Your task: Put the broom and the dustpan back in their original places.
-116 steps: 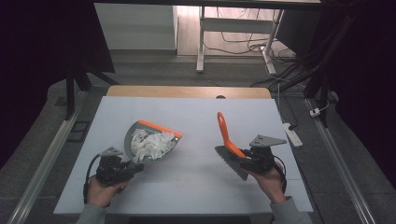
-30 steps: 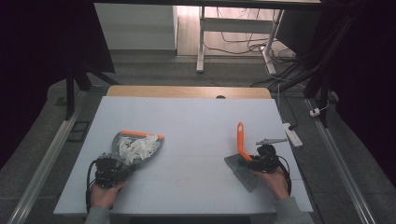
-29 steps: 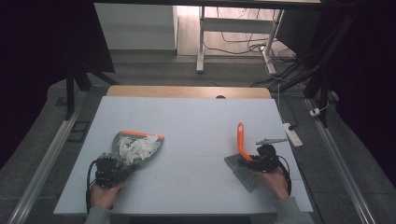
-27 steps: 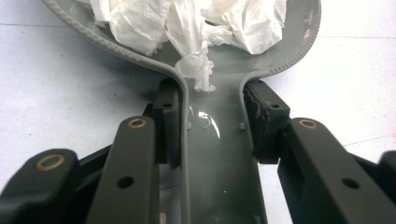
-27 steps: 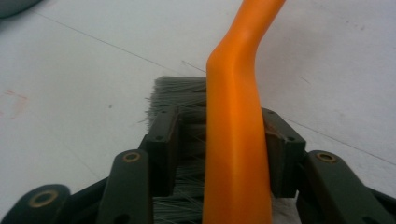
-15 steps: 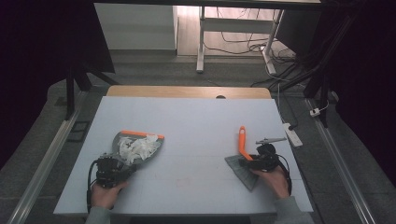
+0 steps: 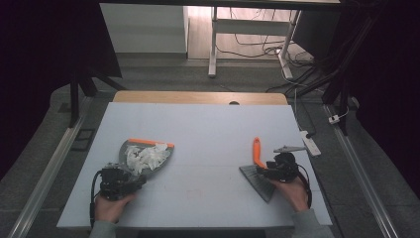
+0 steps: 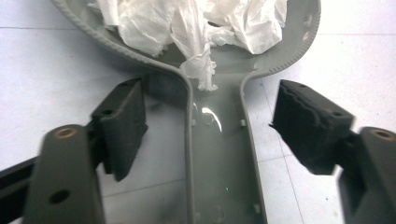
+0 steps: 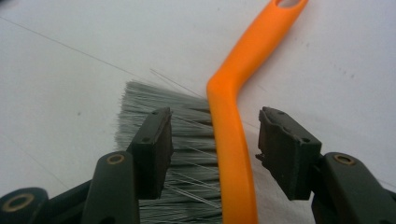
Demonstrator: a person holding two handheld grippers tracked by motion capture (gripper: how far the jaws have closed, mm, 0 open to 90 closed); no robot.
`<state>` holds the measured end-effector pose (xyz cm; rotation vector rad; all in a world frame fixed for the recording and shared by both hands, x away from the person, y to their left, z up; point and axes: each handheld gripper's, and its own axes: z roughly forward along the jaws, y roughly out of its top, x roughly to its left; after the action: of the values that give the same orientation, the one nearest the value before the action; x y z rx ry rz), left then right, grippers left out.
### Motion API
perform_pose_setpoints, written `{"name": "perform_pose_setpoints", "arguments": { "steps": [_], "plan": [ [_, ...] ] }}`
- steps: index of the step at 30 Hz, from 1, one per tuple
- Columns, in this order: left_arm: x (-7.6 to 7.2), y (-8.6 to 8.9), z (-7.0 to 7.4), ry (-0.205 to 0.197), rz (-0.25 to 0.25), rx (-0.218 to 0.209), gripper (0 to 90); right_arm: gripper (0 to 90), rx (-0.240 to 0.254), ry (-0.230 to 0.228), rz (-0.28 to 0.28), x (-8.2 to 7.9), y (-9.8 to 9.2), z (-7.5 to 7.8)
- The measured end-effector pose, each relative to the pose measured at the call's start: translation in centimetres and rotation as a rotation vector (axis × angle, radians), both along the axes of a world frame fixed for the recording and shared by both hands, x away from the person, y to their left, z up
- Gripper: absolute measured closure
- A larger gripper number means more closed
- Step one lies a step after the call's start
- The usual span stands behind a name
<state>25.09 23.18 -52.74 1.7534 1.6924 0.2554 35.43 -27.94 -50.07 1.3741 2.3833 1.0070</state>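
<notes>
A grey dustpan (image 7: 124, 148) with an orange front lip lies flat on the white table at the left. Crumpled white paper (image 7: 146, 154) sits in it. My left gripper (image 7: 119, 179) is at the pan's handle (image 8: 219, 154), open, with a jaw on each side and a gap to both. The paper (image 8: 187, 23) spills toward the handle. At the right lies a brush (image 7: 256, 148) with an orange handle and grey bristles (image 7: 257, 181). My right gripper (image 7: 271, 171) is open astride the orange handle (image 9: 233, 154), its pads not touching it; the bristles (image 9: 187, 140) fan out under the left jaw.
The white table top (image 7: 208, 134) spreads between the two tools. A wooden strip (image 7: 198, 97) runs along its far edge. A white power strip (image 7: 309, 144) lies off the right edge. A person's hands hold both grippers near the front edge.
The dustpan and brush, held tilted up earlier, have come down onto the table. The brush handle dropped flat over the last second.
</notes>
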Motion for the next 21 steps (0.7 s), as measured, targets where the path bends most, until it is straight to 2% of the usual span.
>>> {"name": "perform_pose_setpoints", "arguments": {
  "steps": [3, 10, 15, 18, 21],
  "plan": [
    [-0.5, 0.1, 0.4, -0.011, -0.020, 0.013, 23.4, 45.1, 0.013, -0.025, 0.017, -0.4, 0.0, 0.2],
    [-1.5, 0.4, 1.6, -0.069, -0.083, 0.052, 24.4, 45.6, 0.010, -0.075, 0.063, -1.0, 0.1, 0.7],
    [-1.9, 0.6, 2.3, -0.120, -0.167, 0.040, 25.6, 46.4, 0.019, -0.091, 0.100, -1.4, 0.2, 0.9],
    [-2.0, 0.4, 2.7, -0.148, -0.218, 0.038, 26.1, 46.5, 0.005, -0.115, 0.130, -1.8, 0.6, 1.2],
    [-2.0, 0.3, 3.0, -0.167, -0.262, 0.019, 26.5, 46.5, 0.004, -0.129, 0.166, -2.2, 1.2, 1.4]
  ]
}}
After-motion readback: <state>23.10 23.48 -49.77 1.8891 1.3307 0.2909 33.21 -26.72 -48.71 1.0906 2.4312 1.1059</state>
